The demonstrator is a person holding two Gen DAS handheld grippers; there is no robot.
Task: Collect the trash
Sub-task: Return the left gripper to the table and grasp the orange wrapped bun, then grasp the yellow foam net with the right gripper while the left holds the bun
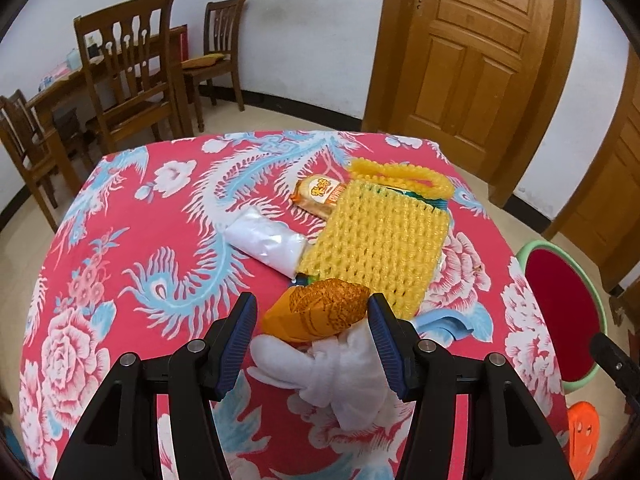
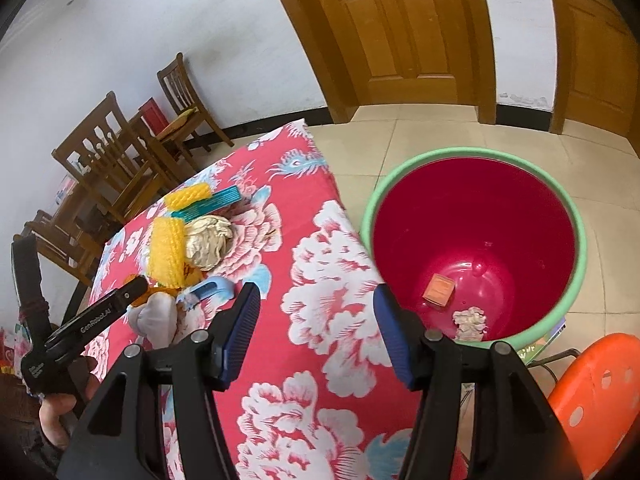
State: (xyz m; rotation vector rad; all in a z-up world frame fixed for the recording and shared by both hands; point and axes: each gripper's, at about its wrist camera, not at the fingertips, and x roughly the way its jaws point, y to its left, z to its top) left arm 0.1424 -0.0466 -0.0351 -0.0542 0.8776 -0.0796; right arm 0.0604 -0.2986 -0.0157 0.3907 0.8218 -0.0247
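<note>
Item: trash collection at a table [image 1: 132, 216] under a red floral cloth, with a red bin [image 2: 576, 240] rimmed in green standing on the floor just beside it.

Done so far, as we judge it: two pieces lie at the bottom of the bin, a small orange packet [image 2: 439, 289] and a crumpled scrap [image 2: 470, 320].

Left to do: most of it. On the cloth we count a yellow foam net [image 1: 376, 236], a snack wrapper [image 1: 320, 196], a white wrapper [image 1: 266, 240], an orange wrapper [image 1: 320, 310], a white tissue [image 1: 344, 376] and a blue plastic piece [image 1: 444, 326].

Left gripper [image 1: 312, 344]: jaws apart, standing either side of the orange wrapper and the tissue, pads not pressing on them; we take a grasp to be the step in hand.

Right gripper [image 2: 316, 332]: jaws apart, nothing between them, above the table edge near the bin.

View differences: only the right wrist view shows the bin's inside (the left wrist view catches just its rim at the edge), and it alone shows a crumpled paper ball [image 2: 210, 240] and a teal ridged strip [image 2: 212, 204] behind the net. Only the left wrist view shows the snack wrapper and the white wrapper.
</note>
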